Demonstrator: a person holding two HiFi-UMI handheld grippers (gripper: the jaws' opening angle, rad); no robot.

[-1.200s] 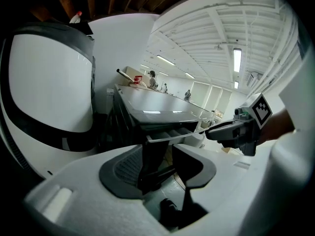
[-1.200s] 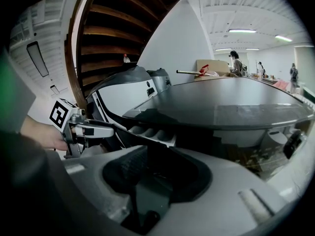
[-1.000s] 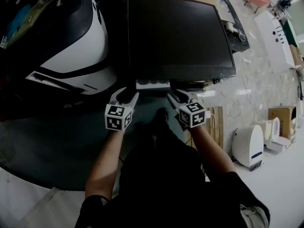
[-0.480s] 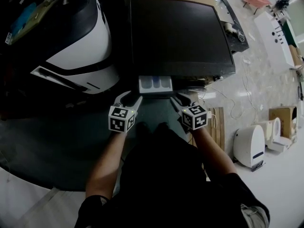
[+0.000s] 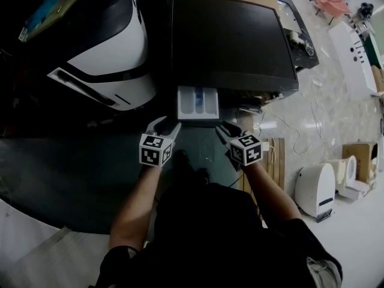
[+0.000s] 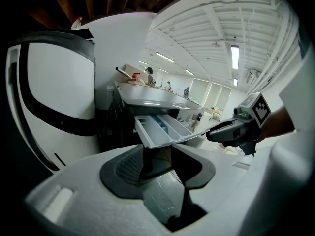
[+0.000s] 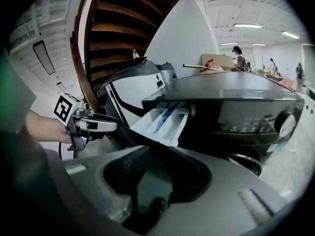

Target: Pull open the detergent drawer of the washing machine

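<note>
partly out: detergent drawer (image 5: 198, 117), blue insert (image 6: 159, 123)

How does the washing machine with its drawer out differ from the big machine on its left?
The washing machine is black and boxy; the white machine on its left is curved, with a black band. The washing machine has its detergent drawer pulled out in front; the white machine shows no drawer. Both stand side by side.

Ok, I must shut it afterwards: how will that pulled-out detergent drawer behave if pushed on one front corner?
The drawer looks like thin, light plastic, so it should slide easily. It sticks well out of the washing machine, so a push on one corner may skew and jam it; pushing mid-front is probably safer.
</note>
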